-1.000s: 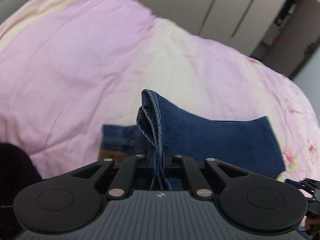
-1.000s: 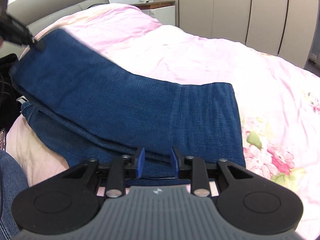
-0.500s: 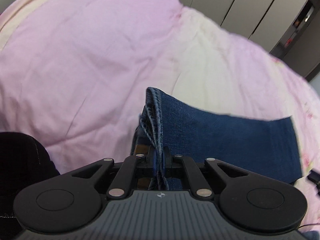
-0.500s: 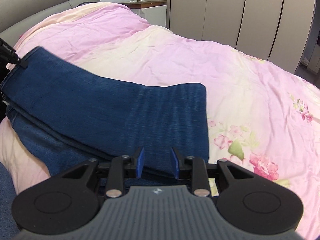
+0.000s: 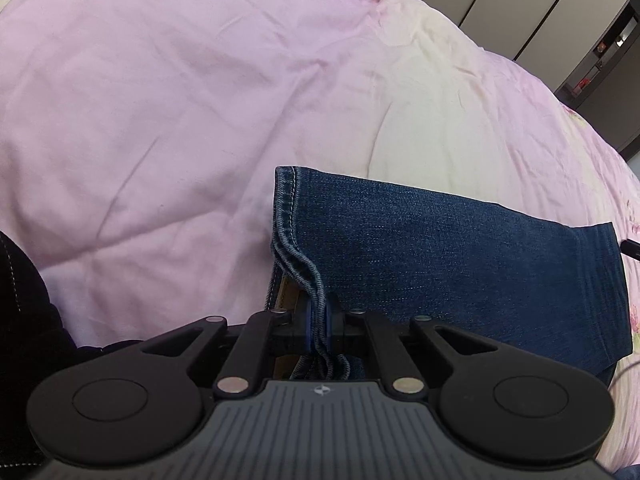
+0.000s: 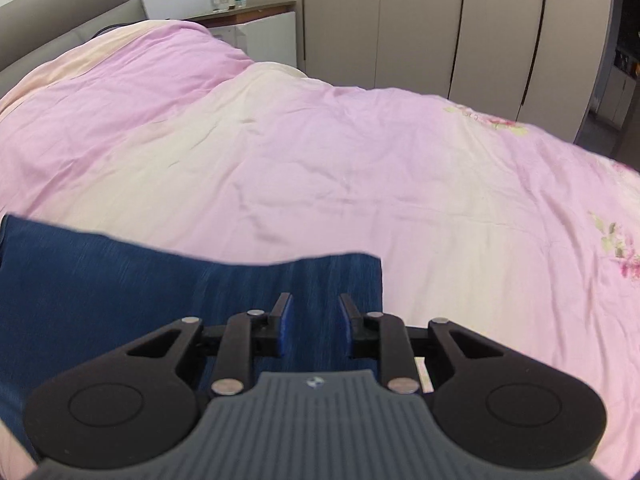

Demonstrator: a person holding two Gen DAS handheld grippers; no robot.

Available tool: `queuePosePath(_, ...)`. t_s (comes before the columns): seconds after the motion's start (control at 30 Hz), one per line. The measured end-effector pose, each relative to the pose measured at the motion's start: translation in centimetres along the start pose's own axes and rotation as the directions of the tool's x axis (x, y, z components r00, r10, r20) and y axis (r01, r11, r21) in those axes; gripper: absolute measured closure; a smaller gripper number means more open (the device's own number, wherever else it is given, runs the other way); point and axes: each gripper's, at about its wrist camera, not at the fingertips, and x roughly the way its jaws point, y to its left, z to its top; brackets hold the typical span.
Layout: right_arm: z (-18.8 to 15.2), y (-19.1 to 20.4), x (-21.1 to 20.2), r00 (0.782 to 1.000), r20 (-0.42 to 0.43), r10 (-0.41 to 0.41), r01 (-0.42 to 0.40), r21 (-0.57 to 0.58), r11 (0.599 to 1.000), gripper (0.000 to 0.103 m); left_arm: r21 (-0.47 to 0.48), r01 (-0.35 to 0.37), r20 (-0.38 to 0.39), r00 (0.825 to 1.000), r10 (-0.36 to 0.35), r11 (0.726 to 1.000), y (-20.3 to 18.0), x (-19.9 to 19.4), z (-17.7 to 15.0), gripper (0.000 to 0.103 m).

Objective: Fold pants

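Dark blue denim pants (image 5: 460,256) lie folded on the pink bed cover (image 5: 160,100). My left gripper (image 5: 318,312) is shut on the stitched hem edges of the pants, low over the bed at the fold's left end. In the right wrist view the pants (image 6: 140,276) fill the lower left, their folded edge to the right. My right gripper (image 6: 314,320) is open and empty, its blue pads hovering above the right end of the pants.
A dark garment (image 5: 24,320) lies at the left edge. A grey headboard (image 6: 60,44) and a bedside cabinet (image 6: 260,28) with bottles stand at the back. Wardrobe doors (image 6: 440,28) line the far wall. Floral print (image 6: 616,244) marks the cover's right side.
My left gripper has lowered the held hem toward the bed, laying the upper layer flatter. My right gripper has moved back and up over the pants' right end, still open.
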Motion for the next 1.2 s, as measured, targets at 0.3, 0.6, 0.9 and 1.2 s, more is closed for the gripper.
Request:
queuePosePath(0.3, -1.3, -2.0, 8.8, 0.969, -0.198, -0.149, 0.146, -0.033, 0.989, 0.103, -0.041, 0.108, 0.029, 0.994, -0.107, 0.993, 1.2, -0.4, -0.1, 0.091)
queuePosePath(0.6, -1.1, -3.4, 5.6, 0.969, -0.168, -0.179, 0.184, 0.015, 0.983, 0.102, -0.046, 0.066, 0.091, 0.994, -0.061, 0.997, 1.4, -3.4, -1.1, 0.067)
queuePosePath(0.9, -5.3, 0.6, -4.5, 0.996, -0.091, 0.002, -0.007, -0.056, 0.998, 0.102, 0.105, 0.057, 0.182, 0.98, -0.076, 0.993, -3.1, -7.8, -5.4, 0.062)
queuePosePath(1.2, -12.3, -0.8, -2.5, 0.984, -0.176, -0.004, 0.001, -0.019, 1.0, 0.102, -0.034, 0.002, 0.081, 0.997, 0.001, 0.999, -0.7, -1.6, -7.7, 0.088)
